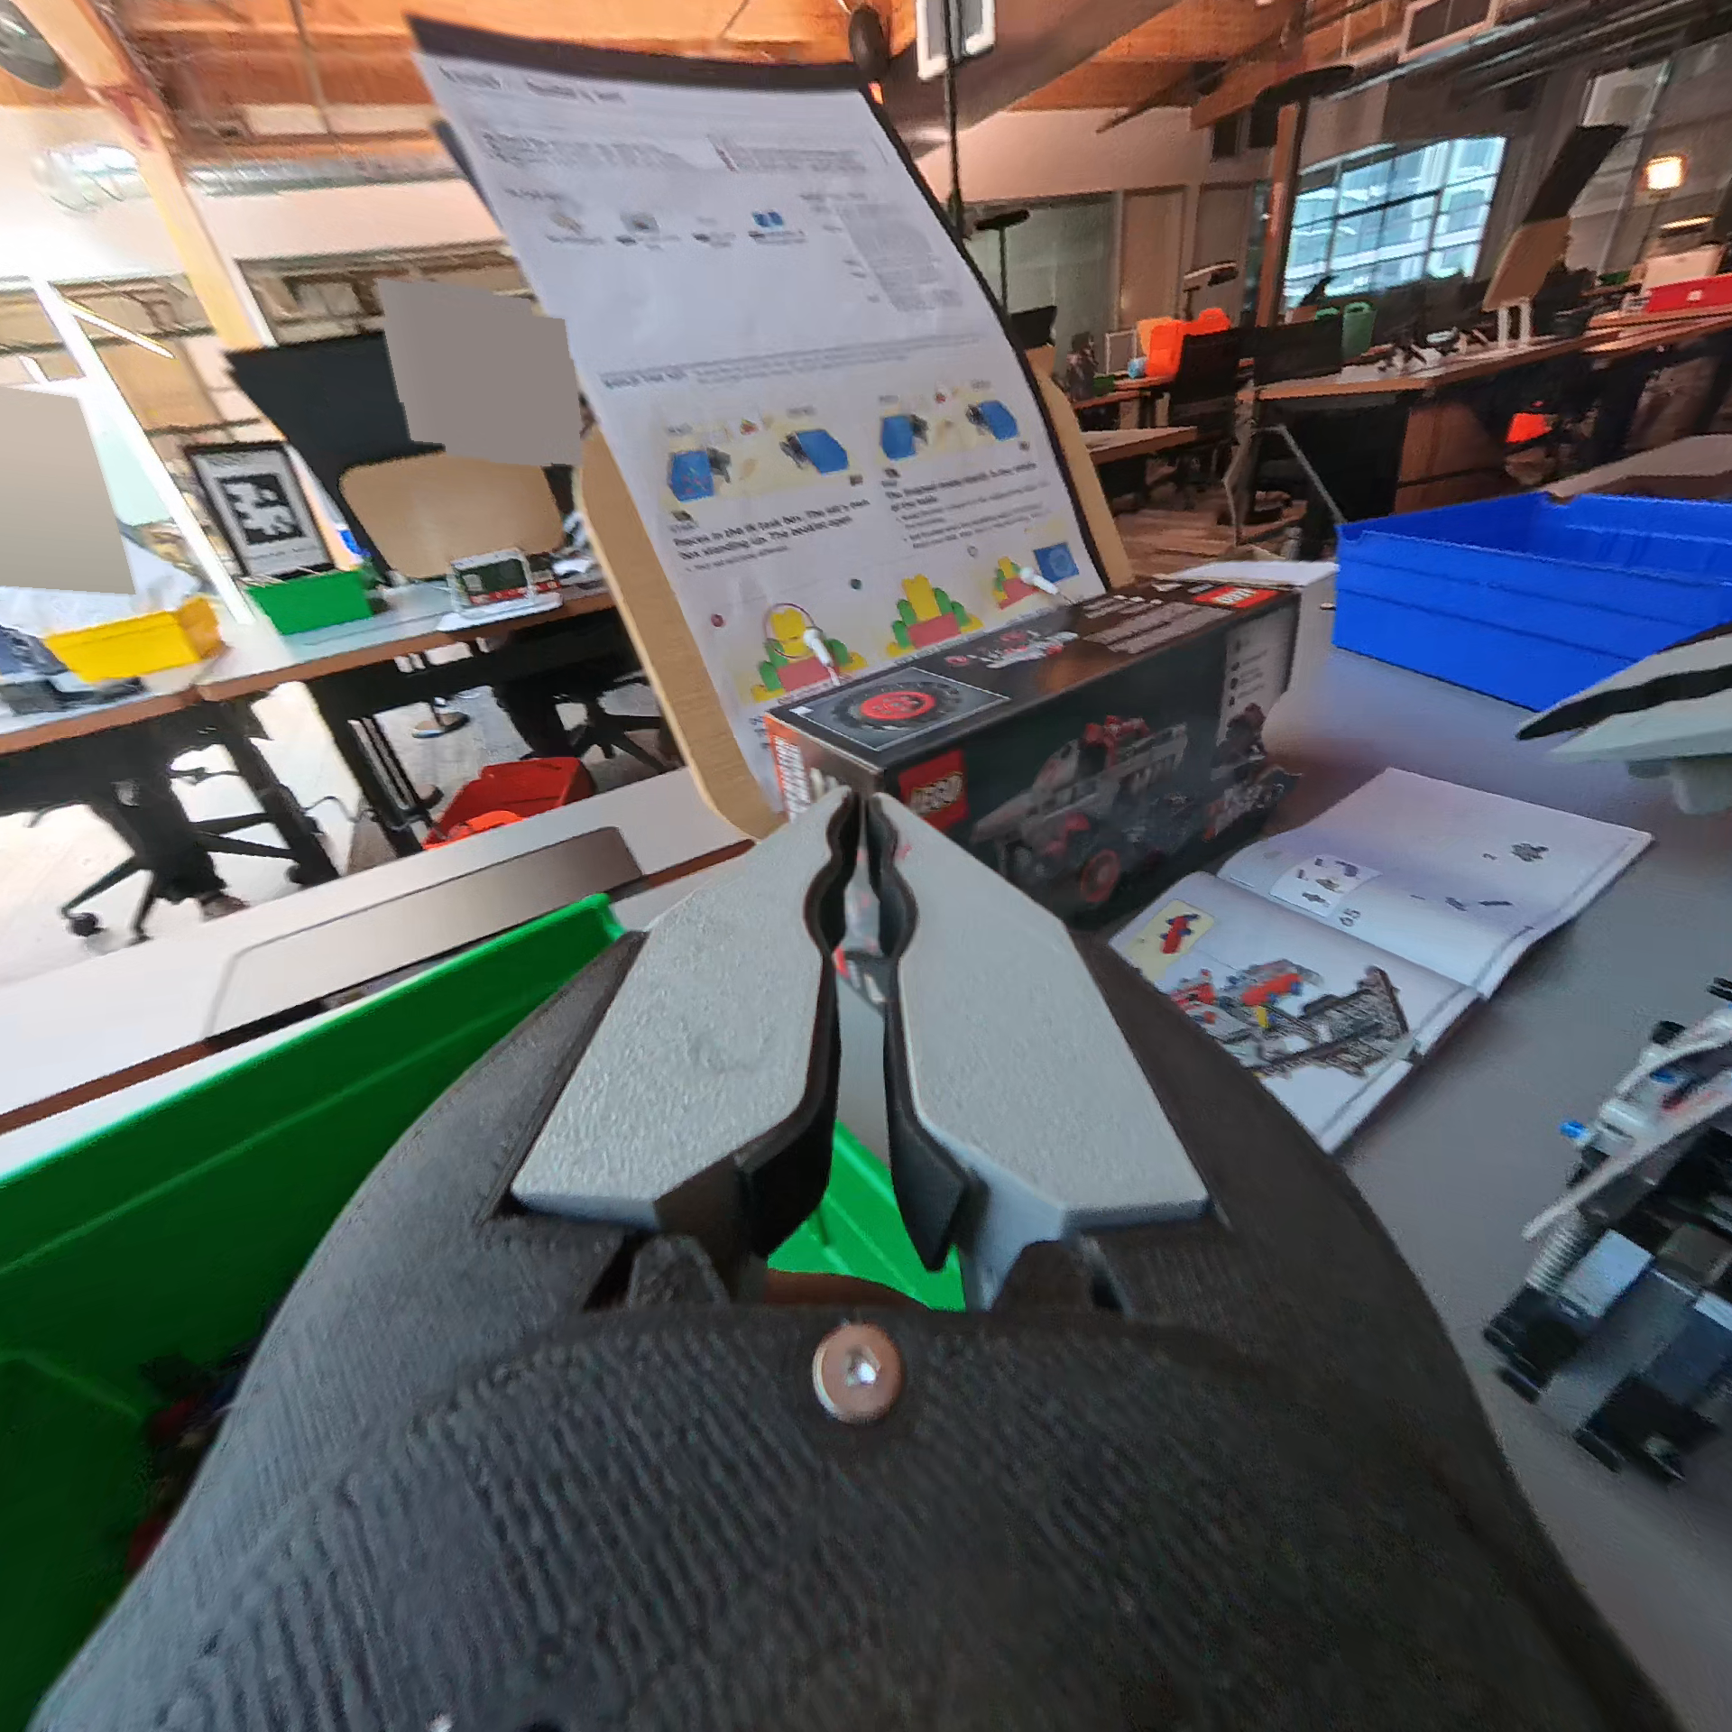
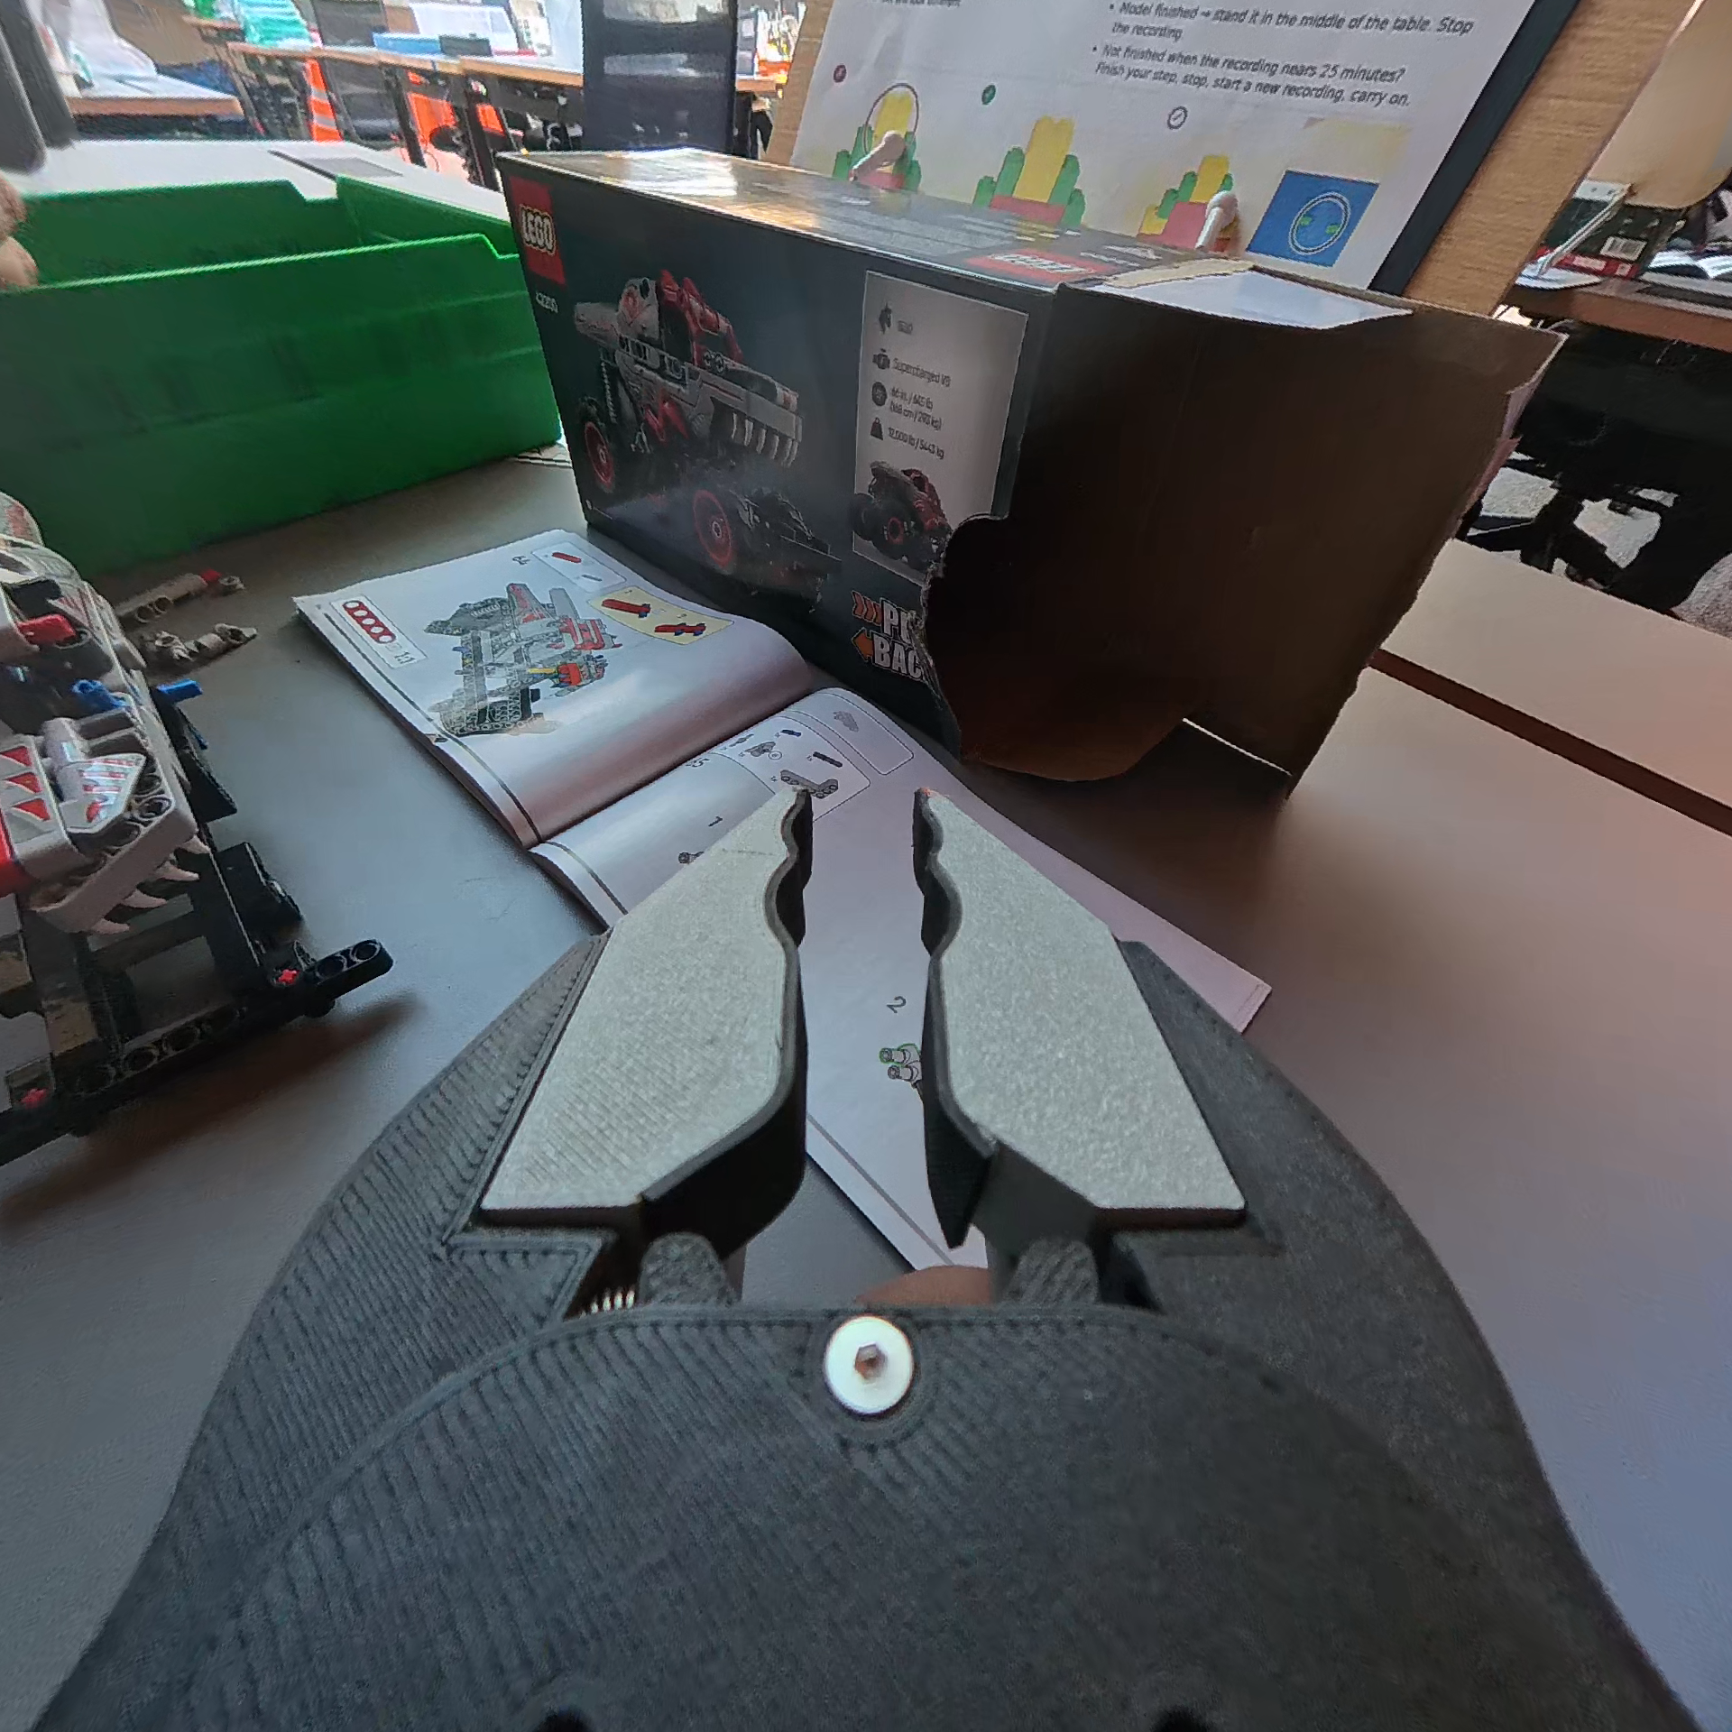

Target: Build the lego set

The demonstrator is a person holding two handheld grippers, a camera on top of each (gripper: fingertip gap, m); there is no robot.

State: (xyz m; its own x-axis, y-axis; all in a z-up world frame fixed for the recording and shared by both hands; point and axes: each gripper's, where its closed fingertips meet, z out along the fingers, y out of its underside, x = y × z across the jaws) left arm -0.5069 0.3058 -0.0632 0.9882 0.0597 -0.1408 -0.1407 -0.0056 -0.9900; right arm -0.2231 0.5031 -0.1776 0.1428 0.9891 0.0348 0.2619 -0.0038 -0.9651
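Half-built model (image 2: 84, 843) cut off left.

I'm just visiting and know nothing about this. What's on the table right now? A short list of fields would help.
Left tool: shut, nothing visibly held, above the green bin
Right tool: open, empty, over the instruction booklet
Booklet: lying open on the grey table
Set box: standing behind the booklet, one end torn open
Partly built model: left of the booklet
Loose pieces: between model and green bin
Blue bin: far right
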